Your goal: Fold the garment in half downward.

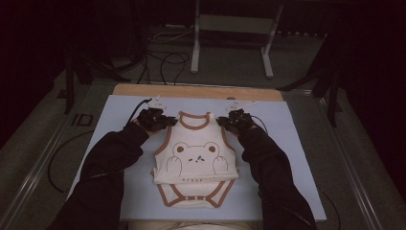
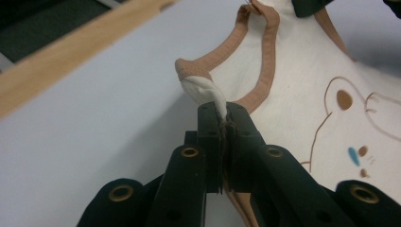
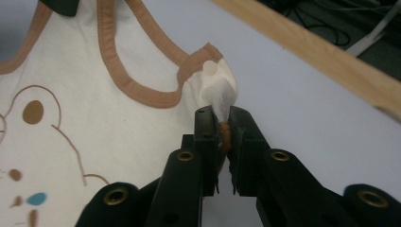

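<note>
My left gripper (image 2: 222,113) has its jaws pressed together on the left shoulder strap (image 2: 201,87) of the baby bodysuit (image 1: 196,160), the white cloth bunched up just past the tips. My right gripper (image 3: 221,116) pinches the right shoulder strap (image 3: 215,87) the same way, with the brown trim caught between the jaws.

The bodysuit lies face up in the middle of the pale blue mat (image 1: 282,143), neck end away from me, its lower part folded so the snap flap shows under the hem near my edge. The bear drawing (image 1: 195,155) sits on its chest.

Nothing lies on the mat between my grippers and the cloth. Beyond the mat's far side runs a wooden table edge (image 1: 196,91); past that, cables (image 1: 163,60) trail over the floor by a grey metal stand (image 1: 232,38).

The gripper views show the pinch itself: the folded strap ends and the brown binding curving off round the neck opening. In the left gripper view, a dark piece of my other gripper (image 2: 307,7) shows at the top edge. The high view gives the whole garment and both my black sleeves (image 1: 107,167).

My forearms come in from the near side, angled slightly inward, hands level with each other at the two shoulders.
</note>
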A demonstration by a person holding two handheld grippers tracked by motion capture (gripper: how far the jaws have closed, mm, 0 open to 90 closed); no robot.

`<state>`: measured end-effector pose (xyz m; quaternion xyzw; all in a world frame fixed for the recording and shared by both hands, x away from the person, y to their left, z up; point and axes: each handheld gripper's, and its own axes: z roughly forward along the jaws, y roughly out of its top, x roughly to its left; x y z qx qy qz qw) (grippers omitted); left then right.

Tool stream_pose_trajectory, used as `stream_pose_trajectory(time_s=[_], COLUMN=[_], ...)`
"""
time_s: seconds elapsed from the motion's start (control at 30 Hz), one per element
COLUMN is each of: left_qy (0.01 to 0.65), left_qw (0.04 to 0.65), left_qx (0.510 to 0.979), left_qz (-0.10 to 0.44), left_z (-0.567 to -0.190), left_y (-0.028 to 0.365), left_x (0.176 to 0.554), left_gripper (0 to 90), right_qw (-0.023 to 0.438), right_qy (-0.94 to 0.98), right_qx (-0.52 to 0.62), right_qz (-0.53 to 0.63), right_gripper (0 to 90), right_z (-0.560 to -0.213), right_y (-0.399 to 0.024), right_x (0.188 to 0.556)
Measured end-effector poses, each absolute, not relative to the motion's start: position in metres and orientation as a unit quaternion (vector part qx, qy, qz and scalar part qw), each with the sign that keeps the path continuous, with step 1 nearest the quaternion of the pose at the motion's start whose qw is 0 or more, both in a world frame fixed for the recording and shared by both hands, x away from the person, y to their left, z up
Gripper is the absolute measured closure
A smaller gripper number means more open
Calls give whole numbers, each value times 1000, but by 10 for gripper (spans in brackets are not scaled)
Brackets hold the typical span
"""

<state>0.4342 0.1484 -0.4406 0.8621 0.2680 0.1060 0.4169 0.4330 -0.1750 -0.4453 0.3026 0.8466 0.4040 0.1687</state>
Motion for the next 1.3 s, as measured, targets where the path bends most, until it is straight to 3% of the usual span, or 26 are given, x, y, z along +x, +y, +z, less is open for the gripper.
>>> stream_pose_trajectory(time_s=[0.83,1.3], left_qy=[261,255], left_qw=[453,458], left_qx=[835,834], left_qz=[174,174], left_z=[-376,-378], left_y=[152,157], left_x=[444,433], left_gripper=[876,876], right_qw=[238,247], right_qy=[808,801], right_qx=[303,297], right_qz=[446,457], right_gripper=[830,830], right_z=[-375,-377], right_y=[-179,-178], right_x=[449,437])
